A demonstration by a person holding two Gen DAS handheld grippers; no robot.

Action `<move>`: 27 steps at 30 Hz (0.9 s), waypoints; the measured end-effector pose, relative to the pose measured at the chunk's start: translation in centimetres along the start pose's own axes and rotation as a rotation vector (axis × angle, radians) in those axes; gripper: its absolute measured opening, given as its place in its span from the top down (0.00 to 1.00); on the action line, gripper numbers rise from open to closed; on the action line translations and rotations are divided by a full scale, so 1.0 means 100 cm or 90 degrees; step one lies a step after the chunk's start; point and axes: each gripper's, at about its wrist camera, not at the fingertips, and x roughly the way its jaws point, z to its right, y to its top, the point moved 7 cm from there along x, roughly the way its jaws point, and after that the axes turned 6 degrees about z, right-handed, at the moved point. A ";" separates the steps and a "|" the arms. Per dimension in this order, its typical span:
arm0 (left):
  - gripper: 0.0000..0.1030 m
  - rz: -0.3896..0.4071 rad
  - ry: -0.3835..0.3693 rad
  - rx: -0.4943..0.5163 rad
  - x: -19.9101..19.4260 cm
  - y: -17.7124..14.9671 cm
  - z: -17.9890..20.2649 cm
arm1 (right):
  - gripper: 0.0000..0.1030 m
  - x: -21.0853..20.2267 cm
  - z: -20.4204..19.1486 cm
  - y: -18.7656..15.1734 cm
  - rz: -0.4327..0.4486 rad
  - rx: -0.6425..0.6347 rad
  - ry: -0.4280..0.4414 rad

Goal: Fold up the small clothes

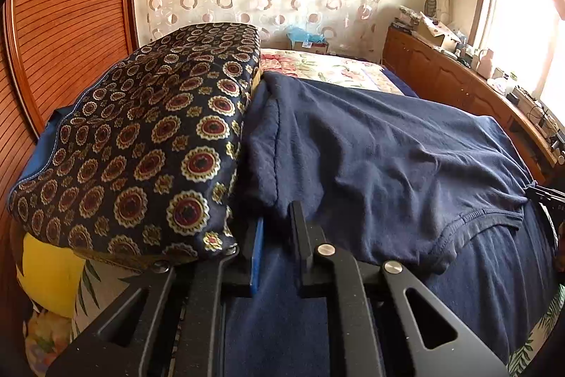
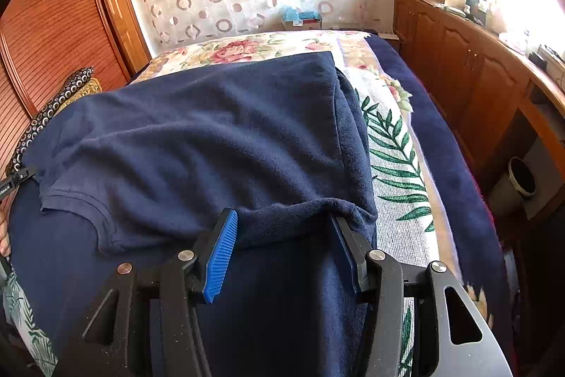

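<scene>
A navy T-shirt (image 1: 370, 147) lies spread across the bed, its collar (image 1: 491, 221) towards me. In the left wrist view my left gripper (image 1: 277, 214) stands at the shirt's left edge beside the pillow. Its jaws are narrow, with the edge of the cloth between the tips. In the right wrist view the shirt (image 2: 212, 129) has a bunched ridge of its right side caught between the blue pads (image 2: 222, 249) of my right gripper (image 2: 284, 221). The left gripper's tip (image 2: 16, 179) shows at the shirt's far left corner, and the right gripper's tip (image 1: 543, 193) at the right corner.
A dark pillow with round medallions (image 1: 141, 147) presses against the shirt's left side. Under the shirt lie a navy blanket (image 2: 441, 129) and a floral, leaf-printed bedspread (image 2: 395, 158). A wooden cabinet (image 2: 459, 66) with clutter runs along the right. A bin (image 2: 522, 179) stands by it.
</scene>
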 end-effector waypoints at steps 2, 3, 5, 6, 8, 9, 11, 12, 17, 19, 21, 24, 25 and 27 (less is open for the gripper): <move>0.86 0.000 -0.003 0.008 -0.003 -0.003 0.004 | 0.48 0.000 0.000 0.000 0.000 -0.002 -0.001; 0.86 -0.002 -0.008 0.011 -0.003 -0.005 0.007 | 0.48 0.001 0.000 0.001 -0.001 -0.004 -0.002; 0.86 -0.009 -0.008 0.013 -0.001 -0.005 0.011 | 0.48 0.001 0.001 0.001 -0.001 -0.007 -0.004; 0.86 -0.014 -0.007 0.015 0.001 -0.005 0.013 | 0.48 0.002 0.000 0.001 -0.002 -0.009 -0.006; 0.86 -0.029 0.000 0.015 0.007 -0.004 0.013 | 0.48 0.002 0.000 0.001 -0.002 -0.012 -0.007; 0.86 -0.032 0.001 0.015 0.008 -0.002 0.013 | 0.48 0.003 0.000 0.001 -0.002 -0.012 -0.007; 0.86 -0.023 -0.004 0.018 0.007 0.002 0.016 | 0.47 0.003 0.000 0.001 -0.002 -0.012 -0.007; 0.93 -0.022 -0.027 0.024 0.006 0.004 0.020 | 0.47 0.003 0.000 0.001 -0.002 -0.012 -0.006; 0.97 0.002 -0.037 0.035 -0.004 0.012 0.024 | 0.48 0.004 0.001 0.002 -0.003 -0.013 -0.006; 0.97 0.024 -0.038 0.026 -0.013 0.020 0.021 | 0.48 0.005 0.001 0.004 -0.006 -0.013 -0.011; 0.97 0.041 -0.045 0.016 -0.022 0.027 0.019 | 0.50 0.006 0.001 0.006 -0.007 -0.008 -0.010; 0.97 0.051 -0.050 0.014 -0.029 0.033 0.016 | 0.80 0.004 0.006 0.011 0.009 0.008 0.001; 0.97 0.052 -0.053 0.015 -0.030 0.035 0.016 | 0.90 0.004 0.008 0.012 0.008 0.012 0.004; 0.97 0.060 -0.050 0.020 -0.034 0.037 0.015 | 0.96 0.003 0.005 0.012 0.003 0.007 0.019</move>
